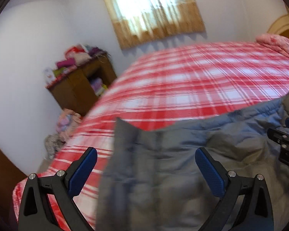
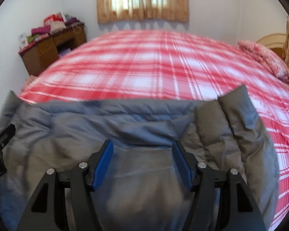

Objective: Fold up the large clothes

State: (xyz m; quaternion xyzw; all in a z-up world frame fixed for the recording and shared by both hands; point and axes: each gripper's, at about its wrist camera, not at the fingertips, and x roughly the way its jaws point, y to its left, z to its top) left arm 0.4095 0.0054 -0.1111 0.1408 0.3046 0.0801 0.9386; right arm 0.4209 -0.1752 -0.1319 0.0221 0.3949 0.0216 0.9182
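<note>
A large grey padded jacket lies on a bed with a red and white plaid cover. My left gripper is open, its blue pads on either side of the jacket's left part, which rises between them. My right gripper is open over the jacket, with grey fabric between its blue pads. The right gripper also shows at the right edge of the left wrist view. The left gripper shows at the left edge of the right wrist view. Both views are blurred.
A wooden desk piled with folded cloth stands in the far left corner, with more clothes on the floor beside the bed. A pink pillow and headboard are at the far right. A curtained window is behind the bed.
</note>
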